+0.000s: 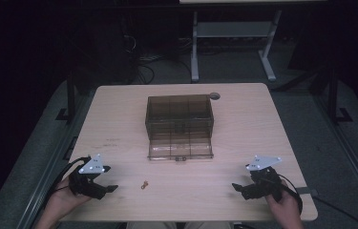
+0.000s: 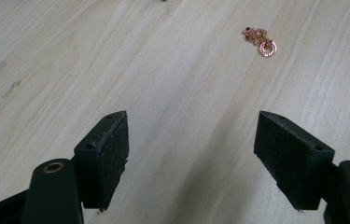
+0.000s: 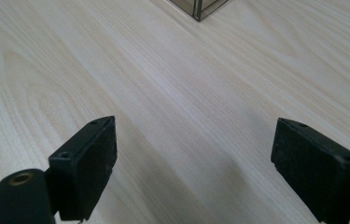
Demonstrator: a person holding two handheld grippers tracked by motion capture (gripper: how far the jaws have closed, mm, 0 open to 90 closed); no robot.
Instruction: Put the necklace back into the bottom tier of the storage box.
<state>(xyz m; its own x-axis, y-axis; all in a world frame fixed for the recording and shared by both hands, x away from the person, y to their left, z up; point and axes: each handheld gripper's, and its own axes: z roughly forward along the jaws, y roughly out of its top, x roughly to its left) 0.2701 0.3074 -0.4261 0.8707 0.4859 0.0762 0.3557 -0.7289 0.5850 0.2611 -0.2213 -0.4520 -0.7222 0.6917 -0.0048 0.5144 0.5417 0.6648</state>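
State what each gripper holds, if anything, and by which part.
Nothing is held. The left gripper and right gripper both stand open over bare table; the small gold trinket lies untouched ahead.

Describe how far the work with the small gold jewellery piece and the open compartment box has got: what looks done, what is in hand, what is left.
Done: the smoky clear compartment box stands with its lid open. In hand: nothing; the left gripper and the right gripper are both open above bare table. Left: the gold jewellery piece lies loose on the wood ahead of the left gripper, not yet picked up or, presumably, boxed.
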